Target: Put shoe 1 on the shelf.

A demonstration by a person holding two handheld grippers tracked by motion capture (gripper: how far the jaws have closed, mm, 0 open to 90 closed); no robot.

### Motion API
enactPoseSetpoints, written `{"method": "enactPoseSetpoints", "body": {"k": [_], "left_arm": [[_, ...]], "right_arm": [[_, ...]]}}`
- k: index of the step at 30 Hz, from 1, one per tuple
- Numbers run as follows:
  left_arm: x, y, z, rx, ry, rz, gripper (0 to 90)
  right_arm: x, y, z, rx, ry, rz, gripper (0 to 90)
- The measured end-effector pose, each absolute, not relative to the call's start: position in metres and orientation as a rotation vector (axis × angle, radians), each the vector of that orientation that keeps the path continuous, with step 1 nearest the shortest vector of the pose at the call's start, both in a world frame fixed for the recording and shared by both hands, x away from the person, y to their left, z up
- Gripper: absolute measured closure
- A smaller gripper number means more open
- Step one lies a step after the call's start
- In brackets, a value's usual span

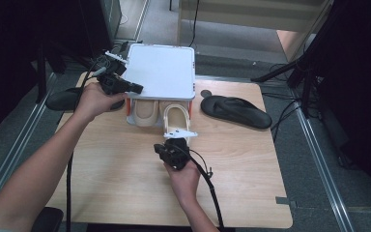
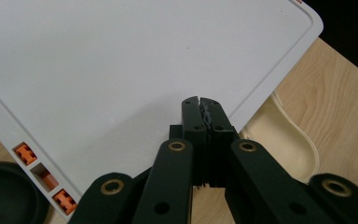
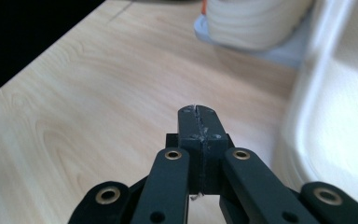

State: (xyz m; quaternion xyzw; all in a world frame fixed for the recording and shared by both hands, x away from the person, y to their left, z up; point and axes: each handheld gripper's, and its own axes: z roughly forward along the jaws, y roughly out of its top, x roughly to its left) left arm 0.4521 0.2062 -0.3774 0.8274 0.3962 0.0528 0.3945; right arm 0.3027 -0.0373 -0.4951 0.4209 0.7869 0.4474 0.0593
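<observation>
1. White shoe rack (image 1: 160, 72) at the far middle of the wooden table (image 1: 125, 169), flat top shelf above, orange clips (image 2: 25, 154) at its side.
2. Two cream slippers on the lower tier: one (image 1: 146, 112) tucked under the shelf, the other (image 1: 176, 118) jutting out toward the near edge.
3. Left gripper (image 1: 136, 88) at the rack's front left corner, jaws pressed together, tips over the shelf's edge (image 2: 200, 105), nothing between them.
4. Right gripper (image 1: 179, 134) just beside the protruding cream slipper, jaws together and empty (image 3: 196, 112).
5. Black flip-flop (image 1: 235, 111) right of the rack, another dark one (image 1: 65, 99) left of it.
</observation>
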Motion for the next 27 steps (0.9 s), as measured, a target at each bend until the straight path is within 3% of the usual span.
{"method": "enactPoseSetpoints", "body": {"k": [11, 27], "left_arm": [[0.452, 0.206, -0.377, 2.101, 1.004, 0.129, 90.0], [0.452, 0.206, -0.377, 2.098, 1.008, 0.132, 90.0]], "right_arm": [[0.292, -0.088, -0.502, 1.334, 2.371, 1.28, 90.0], [0.303, -0.103, -0.507, 1.341, 2.383, 1.178, 90.0]]}}
